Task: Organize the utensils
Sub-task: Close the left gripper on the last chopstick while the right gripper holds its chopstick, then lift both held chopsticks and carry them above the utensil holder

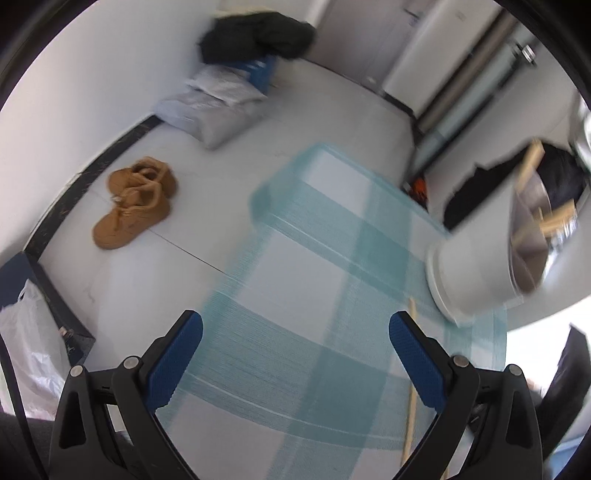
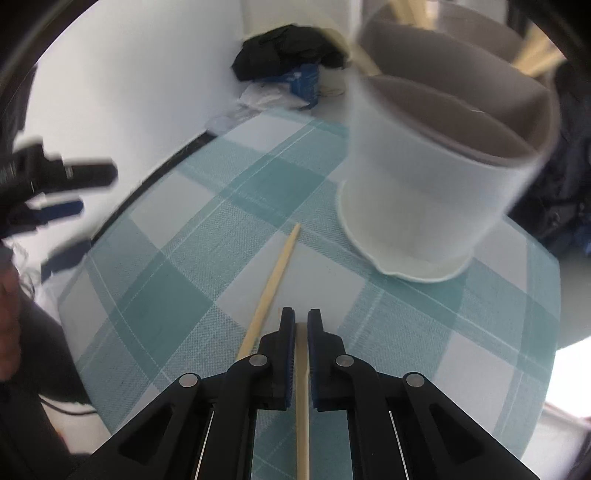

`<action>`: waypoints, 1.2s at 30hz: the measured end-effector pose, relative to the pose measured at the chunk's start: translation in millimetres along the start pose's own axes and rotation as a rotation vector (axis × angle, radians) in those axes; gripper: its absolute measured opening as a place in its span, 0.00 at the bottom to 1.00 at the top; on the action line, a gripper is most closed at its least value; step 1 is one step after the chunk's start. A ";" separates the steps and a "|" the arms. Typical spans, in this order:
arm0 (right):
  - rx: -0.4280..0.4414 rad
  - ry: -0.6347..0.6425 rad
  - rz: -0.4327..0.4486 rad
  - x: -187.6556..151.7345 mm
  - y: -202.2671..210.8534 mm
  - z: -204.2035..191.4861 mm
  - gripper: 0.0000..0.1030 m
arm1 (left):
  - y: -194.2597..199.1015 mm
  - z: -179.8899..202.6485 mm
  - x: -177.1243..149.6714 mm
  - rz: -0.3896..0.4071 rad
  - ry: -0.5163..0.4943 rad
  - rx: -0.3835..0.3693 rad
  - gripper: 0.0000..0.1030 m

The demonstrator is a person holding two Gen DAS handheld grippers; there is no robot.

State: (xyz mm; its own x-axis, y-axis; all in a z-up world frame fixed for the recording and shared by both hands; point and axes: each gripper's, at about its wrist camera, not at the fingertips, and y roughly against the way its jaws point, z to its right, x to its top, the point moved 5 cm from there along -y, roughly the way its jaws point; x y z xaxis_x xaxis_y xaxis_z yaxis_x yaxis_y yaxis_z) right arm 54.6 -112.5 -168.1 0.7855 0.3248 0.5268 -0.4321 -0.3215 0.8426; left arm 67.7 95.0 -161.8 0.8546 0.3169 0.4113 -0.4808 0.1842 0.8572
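Observation:
My right gripper (image 2: 301, 314) is shut on a pale wooden chopstick (image 2: 302, 406), which runs back between the pads just above the teal checked tablecloth (image 2: 177, 288). A second chopstick (image 2: 275, 280) lies loose on the cloth to its left, pointing toward the white divided utensil holder (image 2: 424, 192). More chopsticks (image 2: 532, 55) stand in the holder's far compartment. My left gripper (image 1: 295, 321) hangs open over the cloth (image 1: 295, 258) with nothing between its fingers. From this side the holder (image 1: 476, 273) is at the right and a chopstick (image 1: 410, 387) lies below it.
The table ends at the left, with the floor below. On the floor are brown boots (image 1: 135, 201), grey bags (image 1: 218, 107), a black pile of clothing (image 1: 258, 33) and a white plastic bag (image 1: 29, 350). The left gripper (image 2: 55, 192) appears blurred in the right wrist view.

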 end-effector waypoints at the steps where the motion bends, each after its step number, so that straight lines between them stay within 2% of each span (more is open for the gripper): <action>1: 0.014 -0.066 0.037 1.4 11.2 11.0 0.06 | -2.2 6.3 -2.3 -0.015 -0.021 -0.006 0.96; 8: 0.124 -0.441 0.248 -0.1 68.0 81.0 0.06 | -25.6 52.4 -18.7 -0.135 -0.099 -0.062 0.96; 12: 0.183 -0.650 0.353 -23.9 93.3 127.0 0.06 | -37.6 73.4 -20.2 -0.143 -0.157 -0.018 0.96; 15: 0.196 -0.728 0.384 -34.2 99.3 148.6 0.06 | -51.1 82.1 -22.2 -0.153 -0.197 0.043 0.92; 19: 0.226 -0.775 0.422 -49.4 118.1 161.0 0.06 | -57.3 87.5 -18.5 -0.124 -0.232 0.115 0.80; 22: 0.242 -0.769 0.441 -46.9 123.0 163.8 0.06 | -60.6 90.4 -13.6 -0.107 -0.239 0.155 0.71; 24: 0.245 -0.765 0.448 -45.7 123.6 162.5 0.06 | -62.3 92.7 -11.9 -0.095 -0.265 0.208 0.55; 26: 0.249 -0.765 0.452 -45.5 123.1 164.4 0.06 | -61.0 96.4 -11.7 -0.094 -0.276 0.207 0.26; 28: 0.241 -0.760 0.453 -42.9 118.7 164.5 0.06 | -59.8 98.0 -12.8 -0.109 -0.265 0.192 0.03; 33: 0.220 -0.727 0.466 -42.1 126.0 160.4 0.06 | -57.1 98.2 -17.0 -0.094 -0.253 0.192 0.02; 36: 0.202 -0.702 0.478 -40.7 129.9 157.6 0.06 | -49.8 97.3 -21.5 -0.099 -0.205 0.156 0.01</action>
State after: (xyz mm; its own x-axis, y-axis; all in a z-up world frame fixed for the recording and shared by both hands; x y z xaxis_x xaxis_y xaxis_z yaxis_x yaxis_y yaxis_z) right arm 36.3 -307.6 -97.8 0.6603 -0.4869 0.5718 -0.7505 -0.4563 0.4781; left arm 92.4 -11.5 -183.3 0.9256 0.1064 0.3632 -0.3702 0.0542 0.9274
